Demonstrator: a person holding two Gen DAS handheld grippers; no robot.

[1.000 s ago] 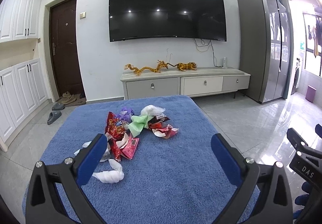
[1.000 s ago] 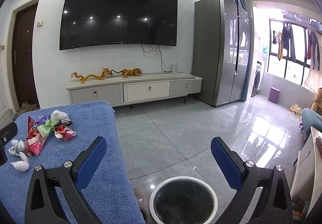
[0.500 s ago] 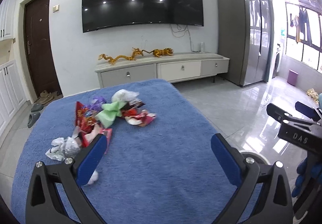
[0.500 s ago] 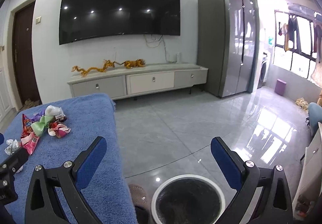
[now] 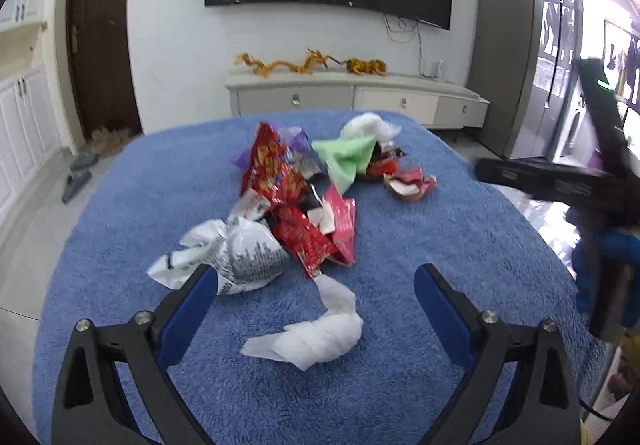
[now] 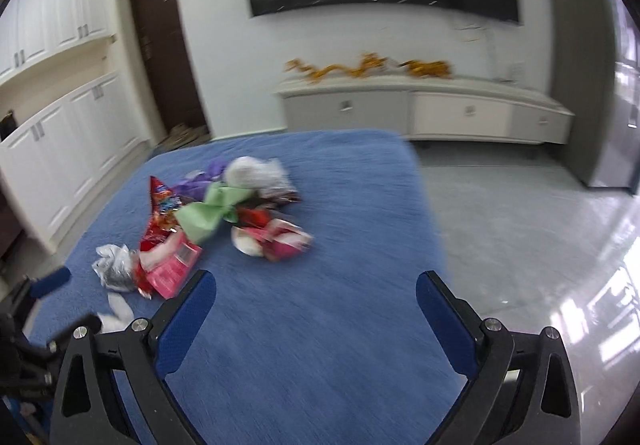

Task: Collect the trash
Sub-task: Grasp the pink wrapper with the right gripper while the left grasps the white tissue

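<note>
We log, left to right: left claw, jaws wide but closing, over a white tissue untouched near the bench's near edge; wrapper pile mid-bench; right claw spread wide, empty.

The blue cloth lies bare along its near and right parts, so a gripper can pass there freely. Trash crowds the middle and left, from the red packet down to the silver wrapper. A white tissue lies apart, in the gap of the left gripper, whose jaws are closing with cloth clear either side. The right gripper hangs wide over bare cloth, the pink packet just beside its left finger.
</note>
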